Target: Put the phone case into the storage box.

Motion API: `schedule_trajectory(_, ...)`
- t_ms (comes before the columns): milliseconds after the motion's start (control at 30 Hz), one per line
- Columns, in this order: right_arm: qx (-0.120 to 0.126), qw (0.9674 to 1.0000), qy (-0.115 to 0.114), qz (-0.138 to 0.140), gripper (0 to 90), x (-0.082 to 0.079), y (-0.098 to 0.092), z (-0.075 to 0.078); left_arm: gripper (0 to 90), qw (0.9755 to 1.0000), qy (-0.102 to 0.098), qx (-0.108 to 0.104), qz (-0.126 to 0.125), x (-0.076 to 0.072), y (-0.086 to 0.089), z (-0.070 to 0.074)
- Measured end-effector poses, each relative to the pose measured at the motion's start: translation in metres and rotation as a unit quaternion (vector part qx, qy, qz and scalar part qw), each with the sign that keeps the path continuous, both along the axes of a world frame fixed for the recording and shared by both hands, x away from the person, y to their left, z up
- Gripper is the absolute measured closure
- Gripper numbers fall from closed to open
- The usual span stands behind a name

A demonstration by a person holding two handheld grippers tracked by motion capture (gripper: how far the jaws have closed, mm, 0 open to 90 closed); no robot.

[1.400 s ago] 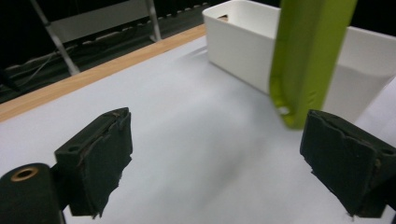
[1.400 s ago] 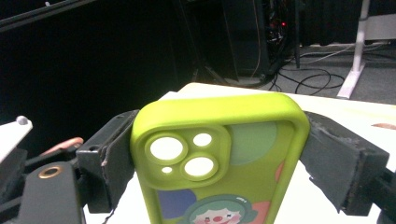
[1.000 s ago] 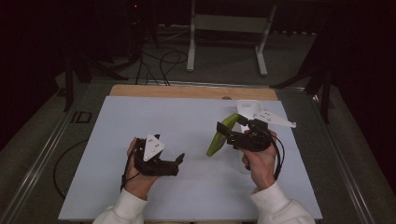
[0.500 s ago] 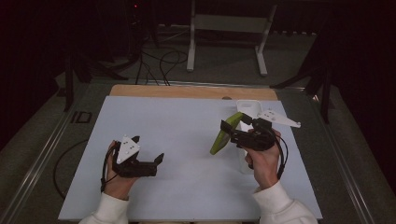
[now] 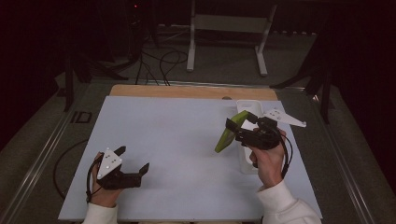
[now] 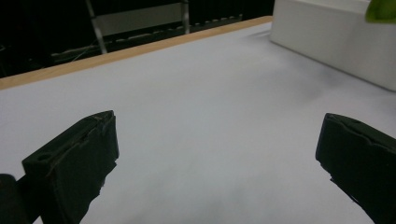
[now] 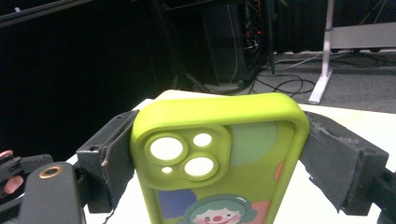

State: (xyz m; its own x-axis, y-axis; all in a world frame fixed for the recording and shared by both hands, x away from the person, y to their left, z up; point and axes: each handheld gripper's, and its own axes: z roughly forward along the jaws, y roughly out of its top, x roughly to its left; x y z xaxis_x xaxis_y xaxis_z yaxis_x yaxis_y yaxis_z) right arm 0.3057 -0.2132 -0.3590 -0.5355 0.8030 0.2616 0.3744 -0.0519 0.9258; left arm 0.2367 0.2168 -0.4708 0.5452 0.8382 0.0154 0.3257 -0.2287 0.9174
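Note:
A lime-green phone case (image 5: 228,134) with camera cut-outs and a clown picture (image 7: 219,158) is held up off the table at the right. My right gripper (image 5: 239,120) is shut on it, a jaw pressing each long side (image 7: 215,133). Under and behind that hand lies a long white box (image 5: 244,161), seen in the left gripper view as a white block (image 6: 327,42) with a corner of the green case (image 6: 382,10) above it. Near the table's front left, my left gripper (image 5: 134,158) is open, with bare table between its jaws (image 6: 215,135).
A pale mat (image 5: 177,130) covers the table, with a wooden strip (image 5: 187,92) along the far edge. Beyond the table stand a white metal stand (image 5: 229,28) and cables (image 5: 163,60) on a dark floor.
My left hand has moved left and toward the front edge of the table, still open. The right hand and the phone case have hardly moved.

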Motion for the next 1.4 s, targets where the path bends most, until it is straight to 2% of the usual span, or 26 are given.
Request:
schedule_trajectory(100,-0.002,1.0000,-0.001,-0.003,16.3,0.001,-0.002,0.001,0.0,1.0000,-0.002,-0.007,0.003,-0.003,0.006,-0.004)
schedule_trajectory(300,-0.005,0.9999,-0.003,-0.009,16.3,0.002,-0.005,0.003,0.0,0.9999,-0.005,-0.005,0.011,-0.007,0.012,-0.009)
schedule_trajectory(900,-0.015,0.9989,-0.012,-0.043,16.3,0.012,-0.017,0.011,0.0,0.9996,-0.012,-0.011,0.021,-0.018,0.022,-0.014)
schedule_trajectory(1400,-0.028,0.9952,-0.013,-0.093,16.3,0.028,-0.027,0.017,0.0,0.9993,-0.016,-0.014,0.033,-0.020,0.026,-0.014)
